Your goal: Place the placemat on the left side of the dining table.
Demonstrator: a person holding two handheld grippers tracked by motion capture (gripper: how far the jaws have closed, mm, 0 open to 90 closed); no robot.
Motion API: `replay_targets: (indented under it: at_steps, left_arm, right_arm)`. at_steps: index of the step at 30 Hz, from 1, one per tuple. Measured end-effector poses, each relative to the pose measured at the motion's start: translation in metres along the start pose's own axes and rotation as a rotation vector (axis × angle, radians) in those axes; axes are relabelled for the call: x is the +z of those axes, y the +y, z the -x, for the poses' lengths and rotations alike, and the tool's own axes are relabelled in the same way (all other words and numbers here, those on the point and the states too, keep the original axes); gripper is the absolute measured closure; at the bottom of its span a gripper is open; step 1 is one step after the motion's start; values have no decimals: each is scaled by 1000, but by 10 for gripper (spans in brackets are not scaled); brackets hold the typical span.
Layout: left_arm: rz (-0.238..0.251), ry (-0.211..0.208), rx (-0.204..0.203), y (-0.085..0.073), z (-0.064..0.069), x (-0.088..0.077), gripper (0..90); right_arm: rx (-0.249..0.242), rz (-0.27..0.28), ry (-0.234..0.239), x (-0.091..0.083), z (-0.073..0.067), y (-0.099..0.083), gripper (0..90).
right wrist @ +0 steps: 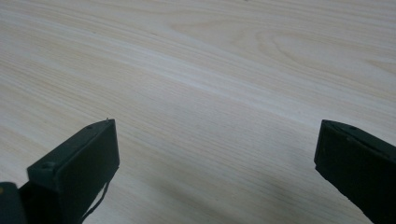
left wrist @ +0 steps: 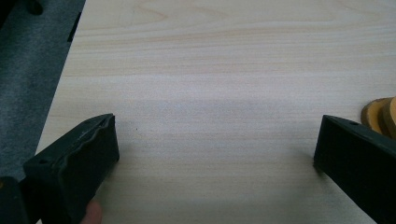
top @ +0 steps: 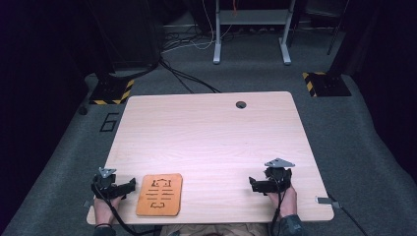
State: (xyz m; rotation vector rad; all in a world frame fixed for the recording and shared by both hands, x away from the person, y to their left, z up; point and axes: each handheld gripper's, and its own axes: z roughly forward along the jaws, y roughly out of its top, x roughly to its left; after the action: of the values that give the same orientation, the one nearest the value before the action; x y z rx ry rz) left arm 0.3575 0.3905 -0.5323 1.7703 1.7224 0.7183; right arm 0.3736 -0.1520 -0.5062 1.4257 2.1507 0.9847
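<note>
A pale wooden table point(top: 211, 142) fills the middle of the high view, with a round cable hole point(top: 240, 104) near its far edge. On the grey floor off the table's far left corner, a "6" point(top: 109, 122) is marked in dark outline.

An orange-brown wooden board point(top: 159, 194) lies flat at the table's near edge, left of centre. Dark slots are cut into its face in rows, with bracket-like shapes above and below; they spell nothing that can be read. In the left gripper view the board's rounded corner point(left wrist: 376, 116) shows just past the right-hand jaw, and whether the two touch cannot be told.

The left gripper point(top: 114, 187) rests on the table just left of the board, held by a hand point(top: 105, 209) that comes over the table's near edge. Its jaws stand wide apart with bare tabletop between them, gripping nothing.

The right gripper point(top: 270, 181) sits on the table well to the right of the board, near the near-right corner, a hand point(top: 286, 199) behind it. Its jaws are likewise spread wide over bare wood, holding nothing.
</note>
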Motion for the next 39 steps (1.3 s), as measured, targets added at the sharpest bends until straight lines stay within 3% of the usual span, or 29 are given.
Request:
replay_targets:
  at_steps: [5, 16, 39]
  left_arm:
    - [1, 0, -1, 0, 0, 0, 0]
    - [1, 0, -1, 0, 0, 0, 0]
    - [1, 0, -1, 0, 0, 0, 0]
  right_arm:
    - [-24, 2, 11, 0, -11, 7, 0]
    - [-92, -3, 87, 6, -40, 23, 0]
    - [-169, -9, 220, 25, -92, 49, 0]
